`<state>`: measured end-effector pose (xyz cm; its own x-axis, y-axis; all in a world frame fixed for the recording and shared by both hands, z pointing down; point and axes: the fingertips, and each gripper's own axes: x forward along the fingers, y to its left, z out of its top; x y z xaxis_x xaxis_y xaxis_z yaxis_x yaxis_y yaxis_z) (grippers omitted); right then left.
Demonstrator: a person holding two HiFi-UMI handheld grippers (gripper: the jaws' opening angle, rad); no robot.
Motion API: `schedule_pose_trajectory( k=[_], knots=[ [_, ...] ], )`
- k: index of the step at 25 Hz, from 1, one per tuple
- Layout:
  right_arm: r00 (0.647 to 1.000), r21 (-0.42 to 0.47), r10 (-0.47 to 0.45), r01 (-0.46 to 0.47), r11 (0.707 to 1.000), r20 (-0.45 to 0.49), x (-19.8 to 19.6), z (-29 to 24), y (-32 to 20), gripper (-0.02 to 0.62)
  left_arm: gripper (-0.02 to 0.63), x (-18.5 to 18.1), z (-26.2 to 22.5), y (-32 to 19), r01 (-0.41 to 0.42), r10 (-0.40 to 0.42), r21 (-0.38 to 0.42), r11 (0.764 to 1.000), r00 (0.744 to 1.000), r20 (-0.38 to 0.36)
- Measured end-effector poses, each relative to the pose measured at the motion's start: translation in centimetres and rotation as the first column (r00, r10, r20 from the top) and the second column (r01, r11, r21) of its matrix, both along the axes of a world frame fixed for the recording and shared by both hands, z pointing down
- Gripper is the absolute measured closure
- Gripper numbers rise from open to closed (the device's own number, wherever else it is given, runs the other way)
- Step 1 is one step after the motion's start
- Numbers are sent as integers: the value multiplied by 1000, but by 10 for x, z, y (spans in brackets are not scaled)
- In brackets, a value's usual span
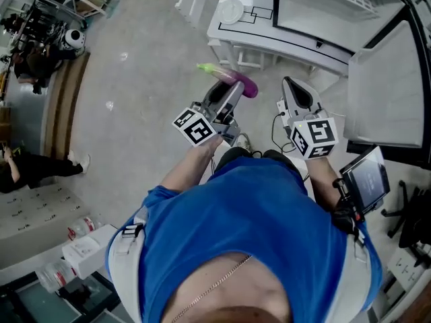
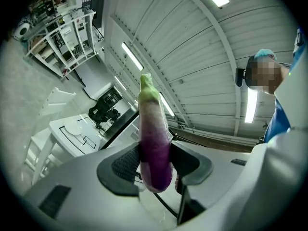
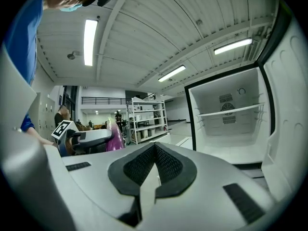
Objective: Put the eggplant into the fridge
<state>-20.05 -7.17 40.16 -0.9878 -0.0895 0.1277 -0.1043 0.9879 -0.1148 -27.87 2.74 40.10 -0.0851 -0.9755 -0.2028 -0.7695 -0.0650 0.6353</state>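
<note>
Left gripper (image 1: 227, 94) has its jaws clamped on the eggplant (image 2: 155, 129), purple end gripped, green stem sticking out (it's up in the air, over the floor (image 1: 135, 106)). Right gripper (image 3: 155, 163) alongside, jaws pressed together on nothing. Farther right, the fridge (image 3: 230, 143) stands open, with what looks like a shelf (image 3: 231, 110) inside.

bright ceiling strip lights (image 3: 90, 41), fisheye bending at edges, near parts perhaps slightly soft
</note>
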Motion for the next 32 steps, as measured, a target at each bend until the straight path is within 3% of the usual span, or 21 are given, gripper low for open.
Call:
schedule_pose_trajectory(
  k=[10, 18, 25, 32],
  knots=[
    [988, 24, 155, -154, 988, -25, -36, -1, 0, 594, 403, -43, 10, -27, -200, 201, -50, 979, 979, 22],
    [956, 33, 288, -287, 957, -51, -19, 5, -29, 594, 403, -29, 29, -79, -335, 336, -93, 938, 942, -5],
    [941, 47, 336, -334, 942, -49, -8, 6, -77, 594, 403, -15, 36, -141, -391, 396, -140, 910, 918, 10],
    [926, 121, 375, -367, 922, -49, -3, 1, -124, 594, 403, -11, 41, -201, -410, 420, -170, 896, 907, 31]
  ],
)
